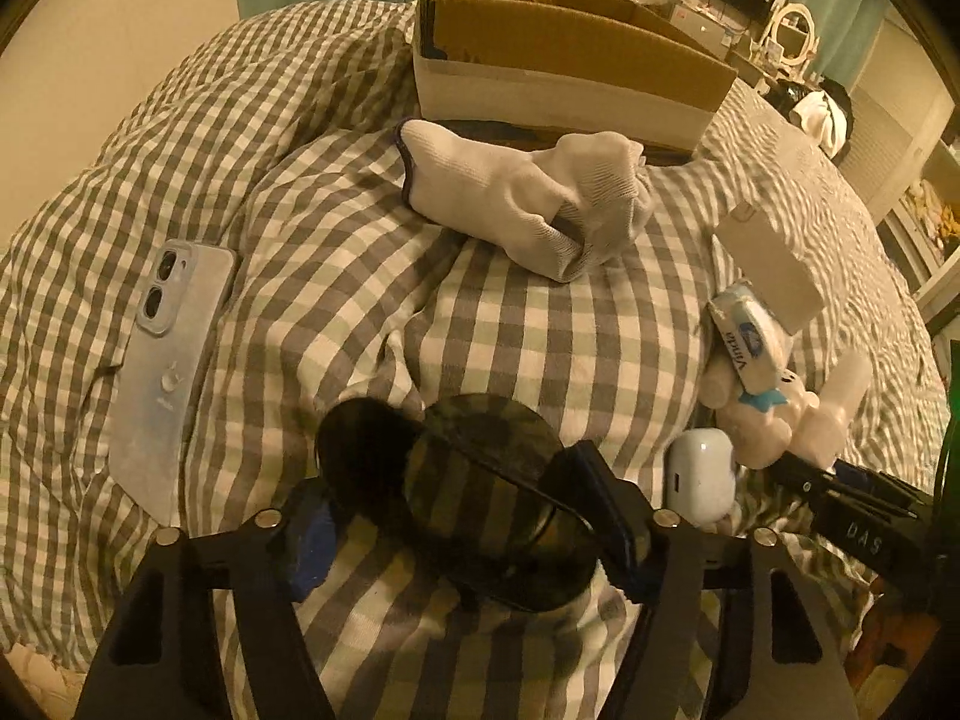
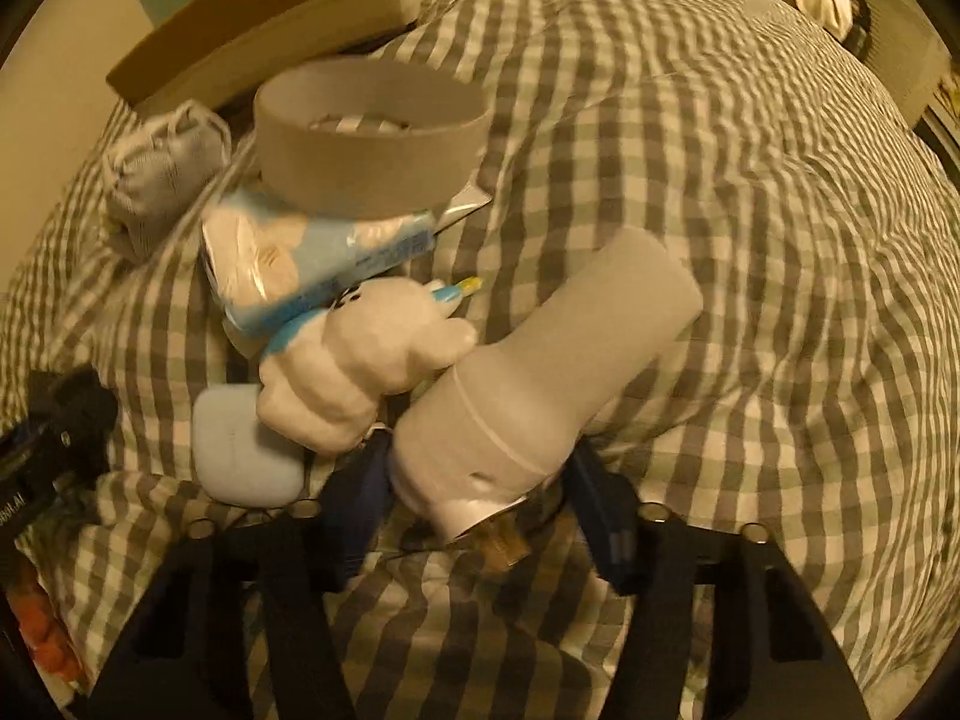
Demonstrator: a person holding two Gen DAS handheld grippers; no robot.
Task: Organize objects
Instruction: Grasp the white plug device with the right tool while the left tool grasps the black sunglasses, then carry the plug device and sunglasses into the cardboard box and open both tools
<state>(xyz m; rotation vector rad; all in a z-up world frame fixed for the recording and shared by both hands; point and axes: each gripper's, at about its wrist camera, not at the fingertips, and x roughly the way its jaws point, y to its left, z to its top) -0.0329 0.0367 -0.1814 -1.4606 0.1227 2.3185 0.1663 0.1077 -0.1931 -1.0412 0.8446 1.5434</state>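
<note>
In the left wrist view my left gripper [image 1: 468, 531] is shut on dark sunglasses [image 1: 474, 480], held just above the checked bedspread. White socks [image 1: 534, 204] lie ahead, in front of an open cardboard box [image 1: 570, 60]. A phone [image 1: 165, 372] lies face down at the left. In the right wrist view my right gripper [image 2: 480, 522] is shut on the lower end of a frosted white bottle [image 2: 540, 384], which is tilted up and to the right. Beside it are a white plush toy [image 2: 354, 366], an earbud case [image 2: 243, 450] and a tissue pack [image 2: 312, 258].
A white box lid [image 2: 372, 138] rests on the tissue pack, with a grey sock bundle [image 2: 162, 174] to its left. The cardboard box [image 2: 264, 36] is at the far left in that view. The bed [image 2: 720, 240] spreads to the right. Shelves stand beyond the bed's edge [image 1: 924, 228].
</note>
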